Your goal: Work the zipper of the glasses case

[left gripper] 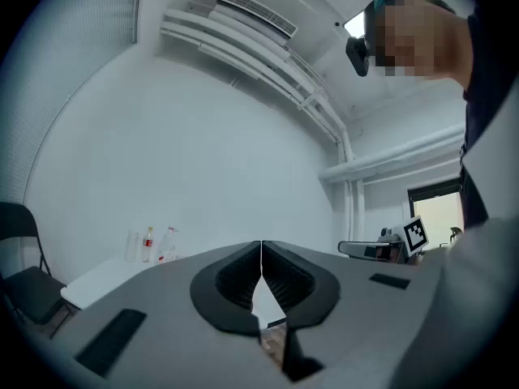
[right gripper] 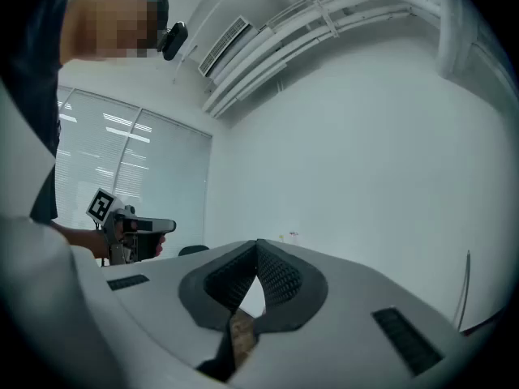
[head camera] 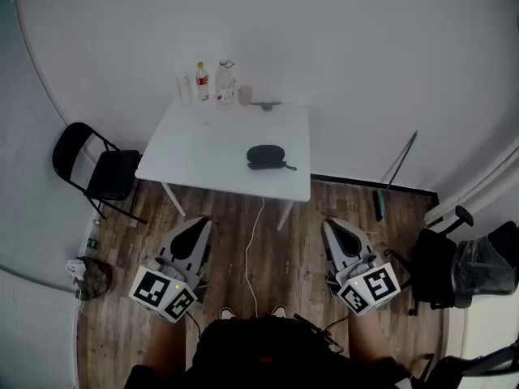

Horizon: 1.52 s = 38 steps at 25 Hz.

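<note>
A black glasses case (head camera: 268,157) lies on the white table (head camera: 203,152), right of its middle, with a short strap trailing to its right. My left gripper (head camera: 199,228) hangs low over the wooden floor, well short of the table's near edge, jaws shut and empty. My right gripper (head camera: 331,230) is held likewise on the other side, shut with nothing in it. In the left gripper view the jaw tips (left gripper: 261,245) meet; the table (left gripper: 97,278) lies far left. In the right gripper view the tips (right gripper: 258,244) also touch. The case is out of both gripper views.
Bottles and a cup (head camera: 212,83) stand at the table's far edge beside a small dark item (head camera: 266,104). A black folding chair (head camera: 93,168) is left of the table. An office chair (head camera: 462,266) stands at right. A white cable (head camera: 253,241) runs across the floor.
</note>
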Each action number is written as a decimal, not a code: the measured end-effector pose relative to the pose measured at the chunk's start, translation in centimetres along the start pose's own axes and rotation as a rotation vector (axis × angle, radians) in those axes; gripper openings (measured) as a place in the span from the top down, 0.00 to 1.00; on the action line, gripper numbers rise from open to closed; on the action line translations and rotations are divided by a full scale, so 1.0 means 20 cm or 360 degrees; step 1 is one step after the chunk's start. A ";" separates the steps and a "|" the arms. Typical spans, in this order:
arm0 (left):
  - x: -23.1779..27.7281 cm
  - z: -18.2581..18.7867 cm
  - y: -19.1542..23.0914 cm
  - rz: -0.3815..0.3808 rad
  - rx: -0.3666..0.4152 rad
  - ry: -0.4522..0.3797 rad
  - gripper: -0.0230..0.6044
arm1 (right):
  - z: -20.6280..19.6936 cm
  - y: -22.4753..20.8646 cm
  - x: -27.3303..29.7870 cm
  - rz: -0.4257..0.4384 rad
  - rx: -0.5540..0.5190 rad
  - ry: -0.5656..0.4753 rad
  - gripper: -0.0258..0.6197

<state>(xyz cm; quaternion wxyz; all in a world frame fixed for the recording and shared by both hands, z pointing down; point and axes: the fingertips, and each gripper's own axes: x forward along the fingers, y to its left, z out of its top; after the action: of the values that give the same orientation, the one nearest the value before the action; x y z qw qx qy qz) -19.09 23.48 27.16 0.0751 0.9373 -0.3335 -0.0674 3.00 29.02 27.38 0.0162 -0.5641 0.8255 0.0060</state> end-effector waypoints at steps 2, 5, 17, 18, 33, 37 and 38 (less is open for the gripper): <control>0.01 0.00 0.00 -0.0018 -0.0016 -0.0018 0.92 | -0.01 -0.02 0.00 -0.0007 0.0010 -0.0003 0.93; 0.03 -0.01 -0.02 -0.0036 -0.0021 -0.0024 0.92 | 0.00 -0.03 0.01 -0.0001 0.0000 -0.0010 0.93; 0.04 -0.01 -0.05 -0.0044 -0.0024 -0.0012 0.92 | 0.02 0.02 0.00 0.0091 0.0032 -0.0046 0.93; 0.04 -0.01 -0.05 -0.0043 -0.0025 -0.0013 0.92 | 0.02 0.01 0.00 0.0090 0.0037 -0.0042 0.93; 0.18 -0.09 -0.25 0.0020 -0.0076 0.0006 0.92 | -0.02 -0.24 -0.16 0.0149 0.0118 -0.0044 0.93; 0.25 -0.16 -0.36 0.0062 -0.0081 0.0054 0.92 | -0.10 -0.34 -0.25 0.0236 0.0166 -0.0034 0.93; 0.26 -0.17 -0.37 0.0066 -0.0062 0.0079 0.92 | -0.13 -0.36 -0.25 0.0243 0.0192 -0.0032 0.93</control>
<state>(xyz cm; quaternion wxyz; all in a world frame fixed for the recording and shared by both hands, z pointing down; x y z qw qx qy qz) -9.95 26.17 28.65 0.1030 0.9299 -0.3496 -0.0490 11.39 31.03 30.27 0.0580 -0.4974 0.8648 -0.0367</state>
